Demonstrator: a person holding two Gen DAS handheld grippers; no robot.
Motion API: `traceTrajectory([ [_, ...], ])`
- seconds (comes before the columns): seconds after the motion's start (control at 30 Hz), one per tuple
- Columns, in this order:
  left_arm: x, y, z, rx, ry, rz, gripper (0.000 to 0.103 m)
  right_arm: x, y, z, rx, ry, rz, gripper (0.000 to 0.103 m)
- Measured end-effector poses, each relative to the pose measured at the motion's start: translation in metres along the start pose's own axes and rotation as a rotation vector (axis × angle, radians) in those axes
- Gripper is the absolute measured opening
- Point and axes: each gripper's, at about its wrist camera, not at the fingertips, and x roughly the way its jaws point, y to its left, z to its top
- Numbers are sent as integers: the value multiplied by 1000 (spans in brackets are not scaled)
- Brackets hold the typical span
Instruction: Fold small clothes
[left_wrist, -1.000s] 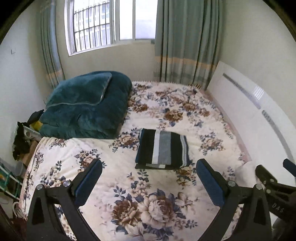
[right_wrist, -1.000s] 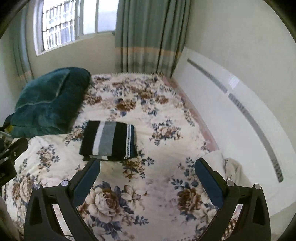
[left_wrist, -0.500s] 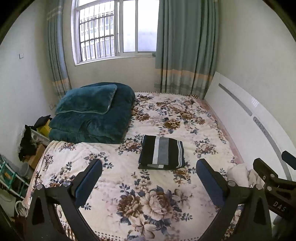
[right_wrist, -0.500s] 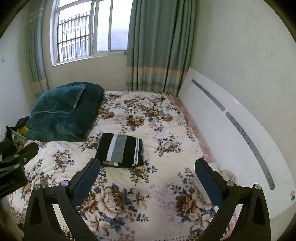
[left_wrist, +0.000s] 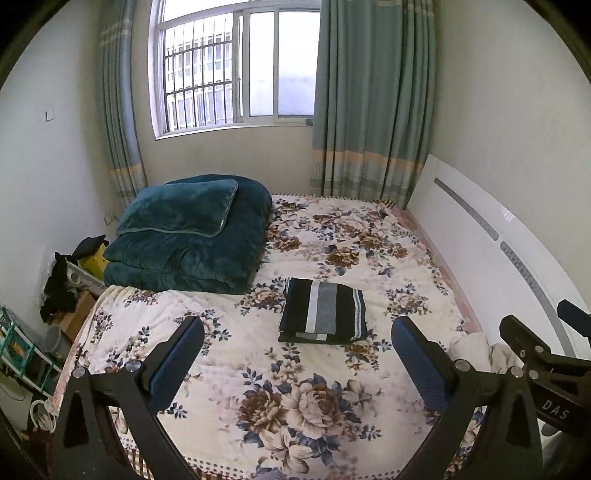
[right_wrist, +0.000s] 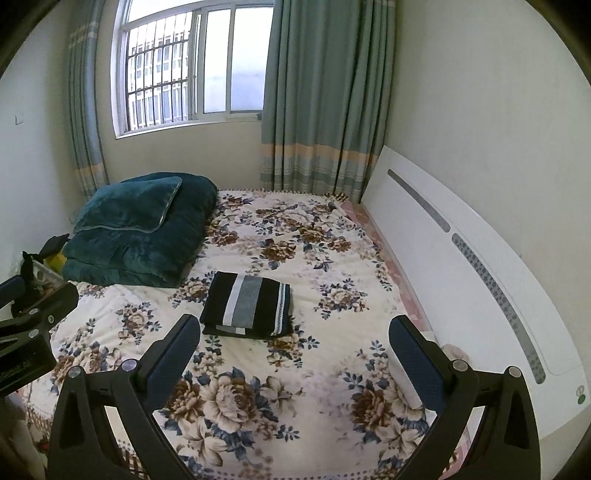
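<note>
A folded black garment with grey and white stripes (left_wrist: 323, 312) (right_wrist: 248, 305) lies flat on the floral bedspread (left_wrist: 332, 398) (right_wrist: 295, 236), near the middle of the bed. My left gripper (left_wrist: 295, 350) hangs open above the bed's near end, well short of the garment, nothing between its fingers. My right gripper (right_wrist: 293, 349) is open too, equally far back and empty. A crumpled pale cloth (left_wrist: 476, 349) (right_wrist: 452, 352) lies at the bed's right edge by the white board. Each gripper shows at the edge of the other's view.
A folded teal quilt with a pillow (left_wrist: 192, 236) (right_wrist: 140, 232) fills the bed's far left. A white board (left_wrist: 491, 266) (right_wrist: 461, 266) runs along the right side. Clutter and a shelf (left_wrist: 55, 314) stand left of the bed. Window and curtains (left_wrist: 369, 103) are behind.
Both grippers have pulled back and risen from the bed, so the folded garment looks smaller and farther away. Both stay open and empty.
</note>
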Motion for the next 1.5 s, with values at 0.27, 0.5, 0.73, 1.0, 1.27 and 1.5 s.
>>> traceTrajectory([
  [0.27,-5,1,1,0,-4,-10,103,-7,1,3,5,-7,14,103],
  [0.5,-6,-2,4,4,-8,-13,103,-7,0,2,7,-9,14,103],
  [0.73,-10,-5,8,9,-13,-17,103,-7,0,3,11,-9,19,103],
  [1.0,-11,-4,11,9,-20,-16,103,-13,-3,1,20,-17,14,103],
  [1.27,-10,-5,14,12,-21,-14,103,-17,-1,5,19,-26,23,103],
  [1.5,-12,-5,14,9,-24,-3,103,-20,1,6,19,-32,27,103],
])
